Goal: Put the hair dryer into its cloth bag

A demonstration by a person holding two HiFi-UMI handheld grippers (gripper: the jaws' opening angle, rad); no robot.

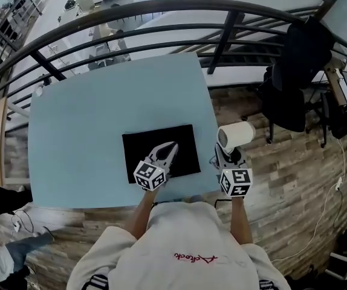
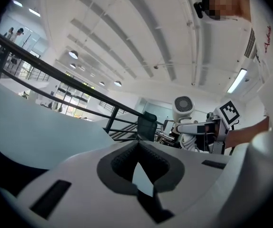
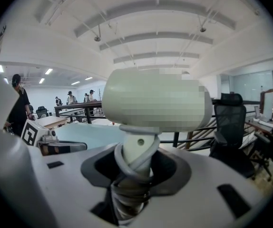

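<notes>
Hair dryer (image 1: 235, 136) is being held upright just off the bench (image 1: 101, 132) edge, the right gripper (image 1: 229, 156) pinching its cord-wrapped handle, while the left gripper (image 1: 168, 150), jaws pressed together, is hovering over the flat cloth bag (image 1: 185, 145), likely to open it.

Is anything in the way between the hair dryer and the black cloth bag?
No object lies between them, only bare table. The hair dryer is in the right hand-held gripper; the left hand-held gripper is over the cloth bag, which lies flat.

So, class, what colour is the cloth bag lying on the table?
The cloth bag is black; the head view shows it best.
</notes>
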